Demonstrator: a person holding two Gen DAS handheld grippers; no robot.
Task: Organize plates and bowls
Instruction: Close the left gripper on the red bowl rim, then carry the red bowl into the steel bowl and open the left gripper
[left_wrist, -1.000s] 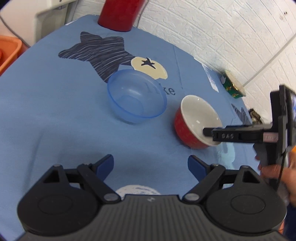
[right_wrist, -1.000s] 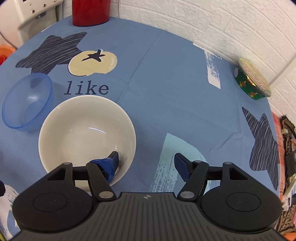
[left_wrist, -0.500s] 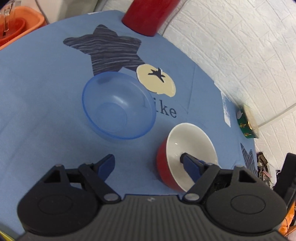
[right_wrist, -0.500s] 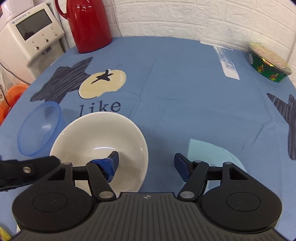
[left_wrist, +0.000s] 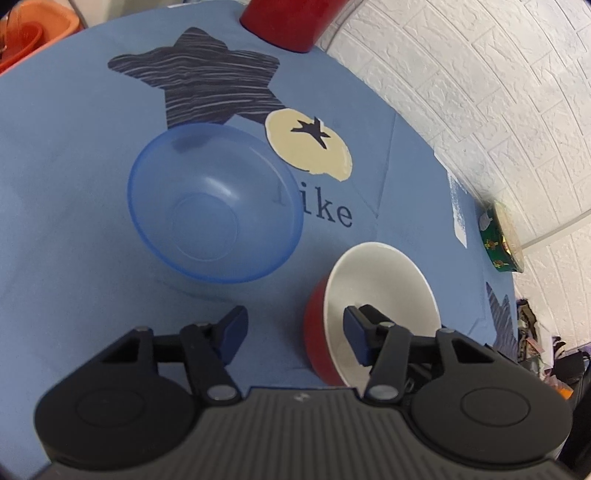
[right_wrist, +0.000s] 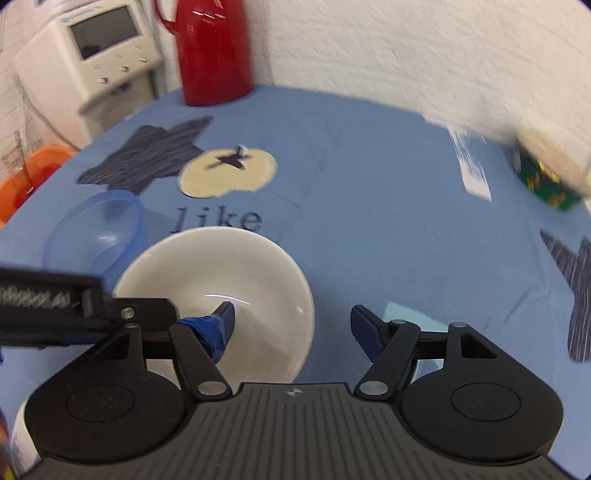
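A red bowl (left_wrist: 384, 280) with a white inside stands on the blue tablecloth (left_wrist: 74, 184). My left gripper (left_wrist: 295, 328) is open and straddles the bowl's near-left rim, with its right finger inside. In the right wrist view my right gripper (right_wrist: 291, 321) is open too. It straddles the red bowl (right_wrist: 221, 266) at its right rim, with the taped left finger inside. The left gripper's finger (right_wrist: 147, 314) reaches in from the left. A clear blue bowl (left_wrist: 216, 203) (right_wrist: 99, 229) sits upright just left of the red one, untouched.
A red thermos (right_wrist: 212, 48) stands at the table's far edge beside a white appliance (right_wrist: 99, 55). A green tin (right_wrist: 546, 181) sits far right near the brick wall. An orange basin (right_wrist: 33, 170) lies beyond the table's left edge.
My left gripper has come in over the red bowl, and its right finger now sits inside it. The right gripper's view has tipped up and stays on the rim. Both stayed open.
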